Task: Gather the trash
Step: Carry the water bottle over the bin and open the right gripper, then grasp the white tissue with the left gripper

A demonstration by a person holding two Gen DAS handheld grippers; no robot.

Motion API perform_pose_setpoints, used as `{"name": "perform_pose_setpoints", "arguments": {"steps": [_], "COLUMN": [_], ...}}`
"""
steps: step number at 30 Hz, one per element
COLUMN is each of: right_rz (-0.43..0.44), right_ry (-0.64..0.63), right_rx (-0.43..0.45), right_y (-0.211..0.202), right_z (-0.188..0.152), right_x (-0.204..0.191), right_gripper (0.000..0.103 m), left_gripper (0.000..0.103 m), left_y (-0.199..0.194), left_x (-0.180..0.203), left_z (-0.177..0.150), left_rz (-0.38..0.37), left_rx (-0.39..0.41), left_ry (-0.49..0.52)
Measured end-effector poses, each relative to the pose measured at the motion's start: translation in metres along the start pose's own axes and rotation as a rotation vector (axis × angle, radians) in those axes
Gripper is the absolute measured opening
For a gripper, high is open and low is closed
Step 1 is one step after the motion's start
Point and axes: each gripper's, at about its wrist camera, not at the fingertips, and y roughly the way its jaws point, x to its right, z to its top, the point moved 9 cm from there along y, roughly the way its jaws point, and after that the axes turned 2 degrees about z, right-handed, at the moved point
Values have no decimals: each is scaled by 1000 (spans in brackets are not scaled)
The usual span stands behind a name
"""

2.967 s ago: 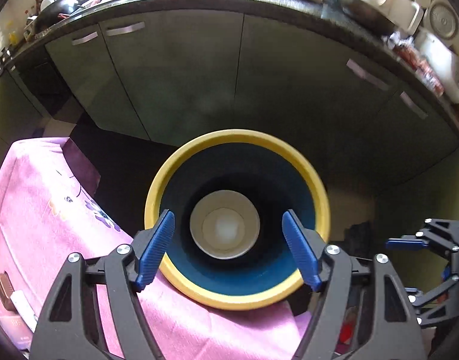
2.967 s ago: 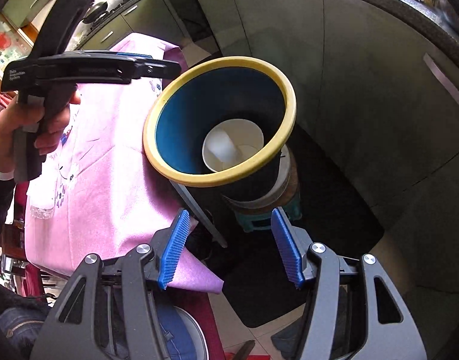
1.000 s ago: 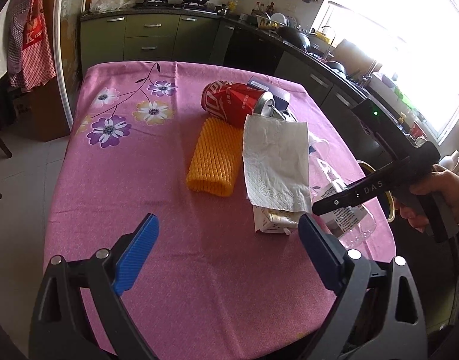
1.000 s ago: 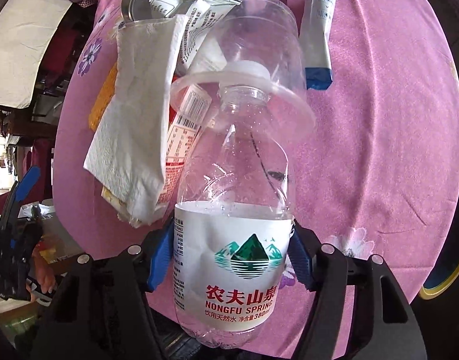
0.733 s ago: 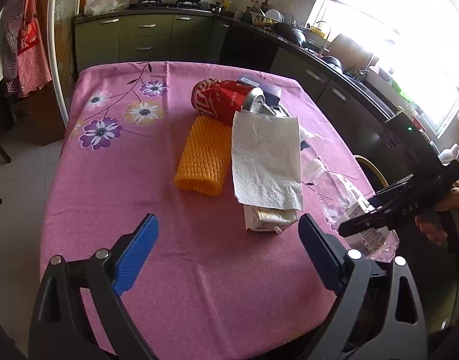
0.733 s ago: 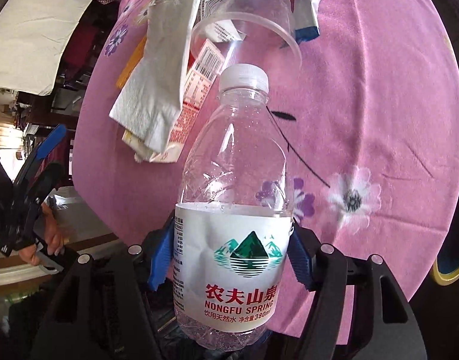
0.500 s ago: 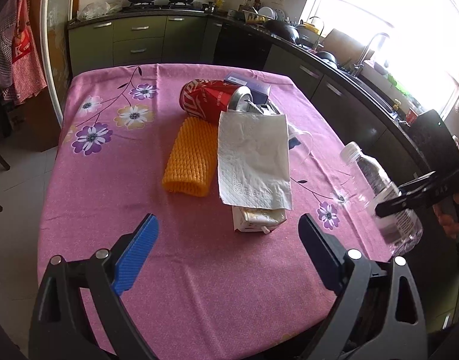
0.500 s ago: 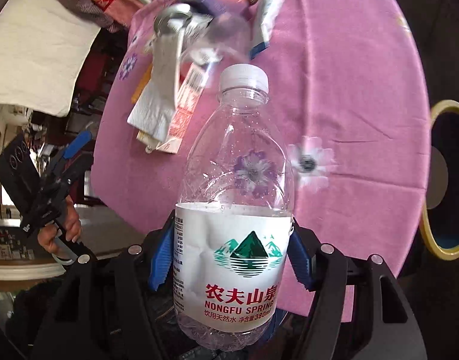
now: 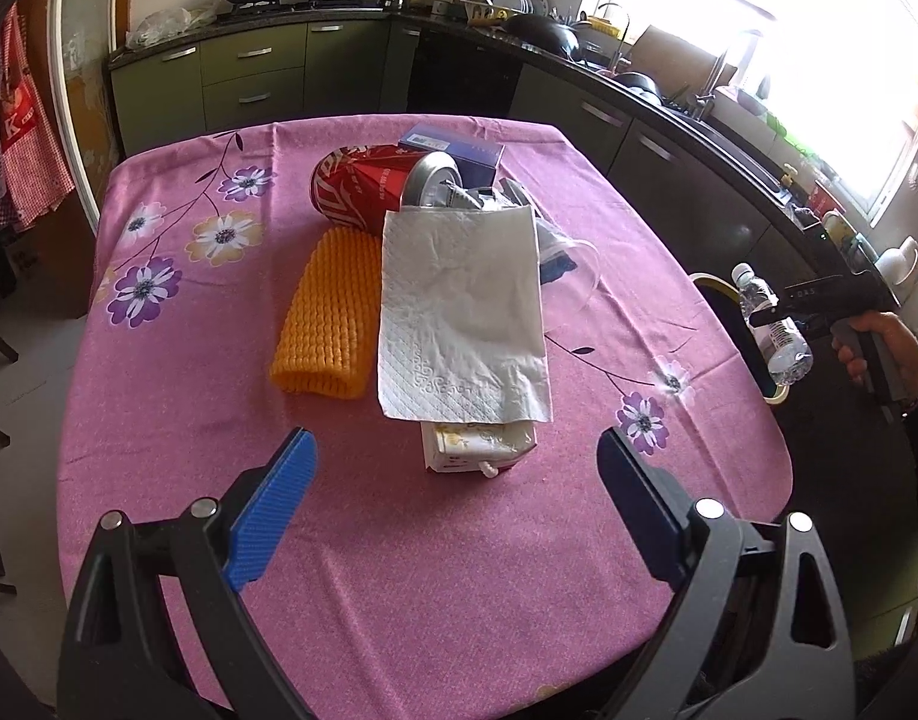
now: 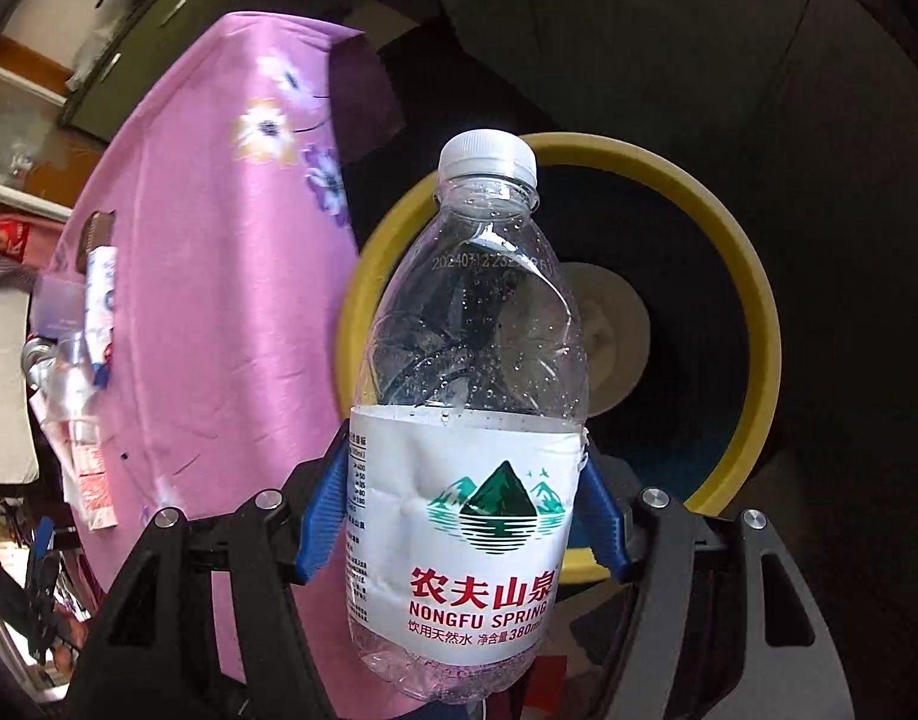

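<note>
Right wrist view: the right claw [image 10: 459, 510] is closed on a clear plastic water bottle with a white cap and a white label [image 10: 462, 420], its blue pads pressed against both sides of the label. The bottle is held cap forward over the mouth of a round bin with a yellow rim and dark blue inside [image 10: 753, 324], which stands just beside the edge of the table covered by a pink flowered cloth [image 10: 207, 276]. A white paper cup [image 10: 612, 336] is seen at the bottom of the bin.

Left wrist view: the left claw [image 9: 456, 504] is spread wide and empty above the near part of the table. Ahead of it, the remaining trash is grouped at the table's centre: a white paper napkin [image 9: 462, 312] draped over a small white carton [image 9: 477, 450], an orange foam net sleeve [image 9: 327, 312] beside the napkin, a red drink can [image 9: 375, 186] lying on its side, and a dark blue box [image 9: 453, 150] behind the can.
</note>
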Motion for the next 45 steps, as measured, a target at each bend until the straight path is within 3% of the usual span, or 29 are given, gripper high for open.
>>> {"name": "perform_pose_setpoints", "arguments": {"steps": [4, 5, 6, 11, 17, 22, 28, 33, 34, 36, 42, 45], "right_rz": [-29, -33, -38, 5, 149, 202, 251, 262, 259, 255, 269, 270], "right_ry": [40, 46, 55, 100, 26, -56, -110, -137, -141, -147, -150, -152], "right_rx": [-1, 3, 13, 100, 210, 269, 263, 239, 236, 231, 220, 217], "right_y": [21, 25, 28, 14, -30, -44, -41, -29, -27, -23, -18, -16], "right_z": [20, 24, 29, 34, -7, -46, -82, -95, -97, -100, -99, -99], "right_x": [31, 36, 41, 58, 12, -20, -44, -59, -60, -62, -64, -66], "right_gripper": [67, 72, 85, 86, 86, 86, 86, 86, 86, 86, 86, 86], "left_gripper": [90, 90, 90, 90, 90, 91, 93, 92, 89, 74, 59, 47], "left_y": [5, 6, 7, 13, 30, 42, 63, 80, 83, 87, 90, 86], "left_x": [3, 5, 6, 13, 15, 16, 16, 14, 14, 11, 9, 10], "left_z": [2, 2, 3, 5, 9, 20, 41, 53, 54, 53, 51, 52], "left_rz": [8, 9, 9, 12, 29, 68, 129, 126, 127, 128, 95, 84], "left_rx": [-11, -14, -18, -29, -60, -70, -76, -81, -83, -100, -118, -108], "left_ry": [9, 13, 17, 42, 49, 79, 122, 115, 118, 110, 92, 88]}}
